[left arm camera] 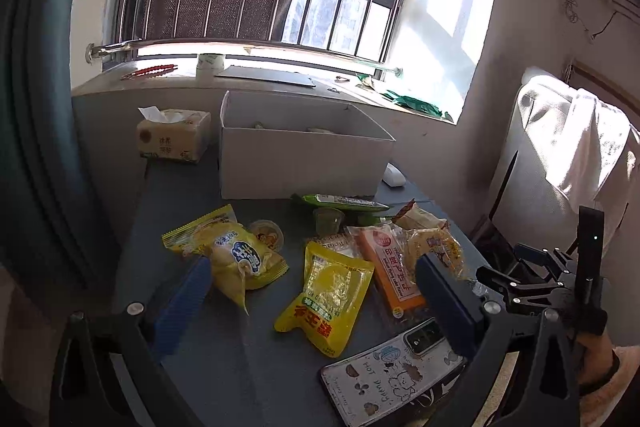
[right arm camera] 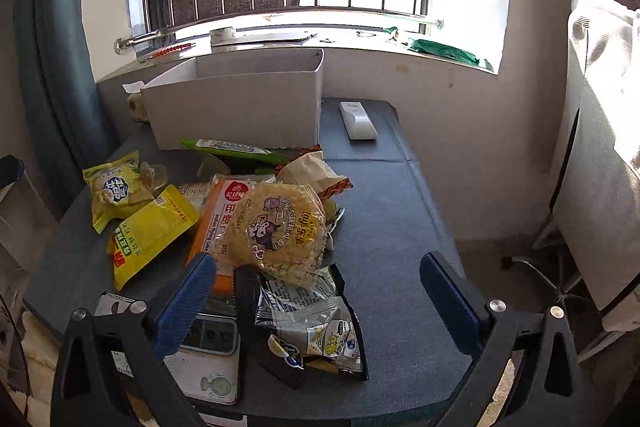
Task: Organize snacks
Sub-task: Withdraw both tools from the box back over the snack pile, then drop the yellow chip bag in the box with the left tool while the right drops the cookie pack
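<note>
Several snack packs lie on the blue-grey table point(left arm camera: 248, 367). In the left wrist view there are a puffy yellow bag point(left arm camera: 232, 255), a flat yellow pouch point(left arm camera: 328, 295), an orange flying-cake pack point(left arm camera: 390, 269), a green pack point(left arm camera: 344, 203) and two jelly cups point(left arm camera: 266, 233). My left gripper point(left arm camera: 316, 291) is open above the flat yellow pouch. In the right wrist view a round corn-cake pack point(right arm camera: 276, 231) leans on the orange pack point(right arm camera: 224, 215), with a grey-black pack point(right arm camera: 316, 327) in front. My right gripper point(right arm camera: 320, 291) is open over them. A white open box point(left arm camera: 296, 155) point(right arm camera: 240, 107) stands behind.
A phone in a cartoon case point(left arm camera: 396, 375) point(right arm camera: 208, 359) lies at the table's front edge. A tissue pack point(left arm camera: 174, 135) stands left of the box. A white remote point(right arm camera: 358, 121) lies right of it. A windowsill runs behind; a draped chair point(right arm camera: 600, 155) stands right.
</note>
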Available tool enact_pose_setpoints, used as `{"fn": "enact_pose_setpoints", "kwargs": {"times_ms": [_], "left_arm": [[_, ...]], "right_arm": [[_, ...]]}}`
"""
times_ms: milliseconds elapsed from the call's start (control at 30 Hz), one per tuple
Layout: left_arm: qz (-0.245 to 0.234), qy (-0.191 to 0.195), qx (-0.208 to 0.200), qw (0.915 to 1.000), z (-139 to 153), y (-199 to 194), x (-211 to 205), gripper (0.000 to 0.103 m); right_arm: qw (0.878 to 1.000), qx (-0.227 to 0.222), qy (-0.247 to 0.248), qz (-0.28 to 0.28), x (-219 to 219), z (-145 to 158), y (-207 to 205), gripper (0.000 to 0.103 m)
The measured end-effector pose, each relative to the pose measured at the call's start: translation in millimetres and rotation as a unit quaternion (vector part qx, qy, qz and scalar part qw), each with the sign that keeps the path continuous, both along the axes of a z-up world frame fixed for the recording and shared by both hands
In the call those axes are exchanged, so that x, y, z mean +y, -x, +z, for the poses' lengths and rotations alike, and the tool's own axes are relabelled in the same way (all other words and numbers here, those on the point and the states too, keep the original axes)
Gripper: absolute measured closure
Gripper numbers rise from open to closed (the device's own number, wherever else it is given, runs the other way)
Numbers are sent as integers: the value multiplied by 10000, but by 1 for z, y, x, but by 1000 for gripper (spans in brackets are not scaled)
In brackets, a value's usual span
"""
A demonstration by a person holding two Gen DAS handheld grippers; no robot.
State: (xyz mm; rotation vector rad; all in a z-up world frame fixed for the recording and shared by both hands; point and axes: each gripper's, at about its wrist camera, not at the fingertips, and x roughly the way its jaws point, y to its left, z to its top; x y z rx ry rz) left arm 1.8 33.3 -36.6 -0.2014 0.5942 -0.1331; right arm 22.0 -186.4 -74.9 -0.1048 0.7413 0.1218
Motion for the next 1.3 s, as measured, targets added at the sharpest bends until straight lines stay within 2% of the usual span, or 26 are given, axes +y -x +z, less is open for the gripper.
{"fn": "enact_pose_setpoints", "kwargs": {"times_ms": [300, 600, 700, 767, 833, 900, 933, 967, 1000, 1100, 1133, 1200, 1233, 1300], "left_arm": [[20, -12, 165, 9999, -12, -1, 5, 0], [161, 223, 343, 9990, -27, 1, 23, 0], [217, 256, 396, 9986, -30, 1, 28, 0], [262, 251, 421, 9985, -32, 2, 31, 0], [294, 250, 448, 9982, -34, 2, 33, 0], [334, 275, 508, 9978, -37, 0, 35, 0], [343, 291, 539, 9975, -39, -1, 36, 0], [345, 298, 556, 9974, -41, -3, 37, 0], [370, 293, 581, 9972, -42, -4, 37, 0], [412, 398, 692, 9960, -46, -10, 40, 0], [410, 447, 710, 9956, -47, -11, 40, 0], [360, 471, 731, 9956, -49, -11, 38, 0], [349, 437, 737, 9957, -49, -12, 36, 0], [334, 371, 736, 9960, -50, -12, 33, 0]], "right_arm": [[9931, 159, 1153, 166, 50, -15, -31, 0], [9893, 678, 1283, 167, 71, -42, -67, 0], [9902, 868, 1085, 152, 69, -50, -77, 0], [9928, 883, 800, 154, 63, -49, -76, 15], [9957, 757, 525, 64, 54, -41, -72, 20], [9976, 620, 311, 80, 48, -33, -66, 36], [9981, 571, 210, 94, 44, -28, -63, 76], [9985, 537, 26, 135, 40, -23, -61, 91], [9986, 490, -118, 161, 35, -19, -59, 91], [9986, 471, 162, 165, 33, -17, -60, 90], [9987, 479, 103, 150, 30, -17, -60, 85], [9976, 668, -121, 138, 24, -20, -63, 37], [9973, 677, -228, 170, 23, -21, -62, 1], [9972, 497, -346, 447, 29, -19, -54, 0]]}}
